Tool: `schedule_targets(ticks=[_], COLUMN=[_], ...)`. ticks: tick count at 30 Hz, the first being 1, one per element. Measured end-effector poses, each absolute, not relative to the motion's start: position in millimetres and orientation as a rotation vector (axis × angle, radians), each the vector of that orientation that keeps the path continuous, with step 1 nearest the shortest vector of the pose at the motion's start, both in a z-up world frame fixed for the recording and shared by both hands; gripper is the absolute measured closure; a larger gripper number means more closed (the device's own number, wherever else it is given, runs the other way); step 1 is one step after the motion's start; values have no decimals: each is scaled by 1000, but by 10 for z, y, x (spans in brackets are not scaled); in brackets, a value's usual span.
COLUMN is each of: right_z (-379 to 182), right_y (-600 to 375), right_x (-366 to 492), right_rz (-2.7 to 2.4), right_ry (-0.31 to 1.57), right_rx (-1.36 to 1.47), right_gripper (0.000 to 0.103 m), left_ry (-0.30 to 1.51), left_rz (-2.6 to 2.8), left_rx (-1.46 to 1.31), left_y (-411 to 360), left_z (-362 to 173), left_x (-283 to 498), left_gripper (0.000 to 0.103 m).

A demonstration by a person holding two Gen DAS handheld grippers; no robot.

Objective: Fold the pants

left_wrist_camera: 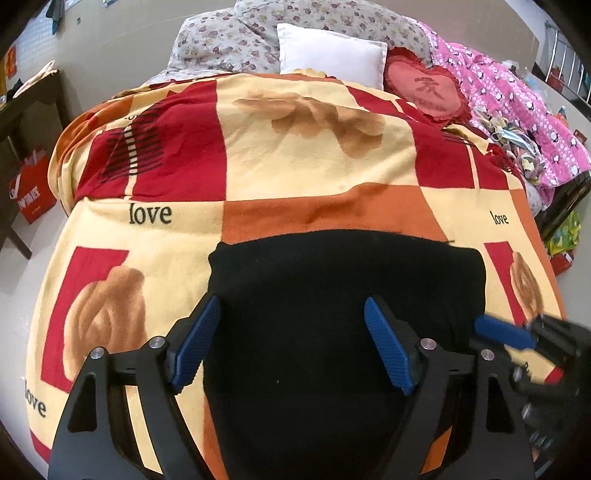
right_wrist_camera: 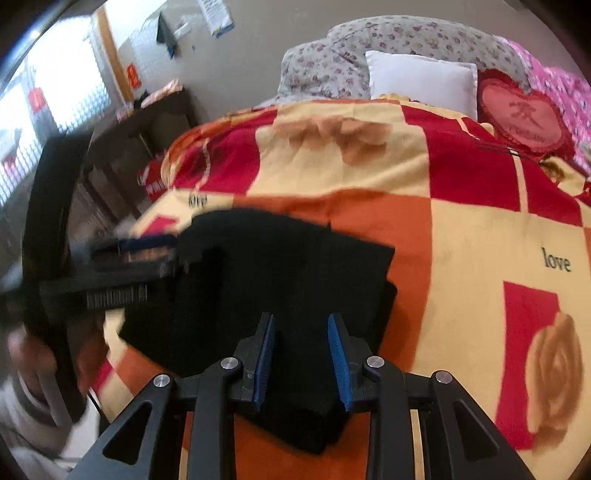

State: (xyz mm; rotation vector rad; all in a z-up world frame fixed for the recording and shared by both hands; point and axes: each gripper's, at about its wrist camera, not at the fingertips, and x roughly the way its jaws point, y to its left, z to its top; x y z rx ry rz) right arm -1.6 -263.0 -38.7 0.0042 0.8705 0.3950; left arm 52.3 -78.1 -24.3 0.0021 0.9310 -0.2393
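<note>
Black pants (left_wrist_camera: 332,314) lie folded into a compact block on the checked blanket (left_wrist_camera: 295,147). My left gripper (left_wrist_camera: 291,325) is open above the pants, its blue pads wide apart and holding nothing. My right gripper (right_wrist_camera: 303,332) is open over the near right part of the pants (right_wrist_camera: 277,266), empty. The right gripper also shows blurred at the right edge of the left wrist view (left_wrist_camera: 517,332). The left gripper shows blurred at the left of the right wrist view (right_wrist_camera: 140,254), by the pants' far left corner.
At the head of the bed lie a white pillow (left_wrist_camera: 328,51), a red heart cushion (left_wrist_camera: 428,88), a floral quilt (left_wrist_camera: 258,33) and a pink quilt (left_wrist_camera: 517,96). A dark wooden table (left_wrist_camera: 22,110) and a red bag (left_wrist_camera: 31,188) stand left of the bed.
</note>
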Motion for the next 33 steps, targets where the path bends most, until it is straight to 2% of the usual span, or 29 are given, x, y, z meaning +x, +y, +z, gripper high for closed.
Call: schedule_targets(ticks=[19, 23, 27, 33], right_z=[-268, -422, -405, -86], right_y=[-2708, -2719, -2765, -2874], right_x=[-192, -154, -158, -221], right_rz=[402, 381, 383, 391], right_ry=[865, 907, 900, 786], right_rx=[28, 30, 57, 105], right_gripper=[68, 58, 55, 55], left_ry=[957, 971, 975, 979], left_rz=[-232, -240, -237, -246], left_rx=[-4, -7, -3, -58], left_y=[-785, -787, -797, -712], left_z=[-256, -282, -293, -227], left_x=[530, 596, 623, 579], left_gripper=[21, 16, 14, 14])
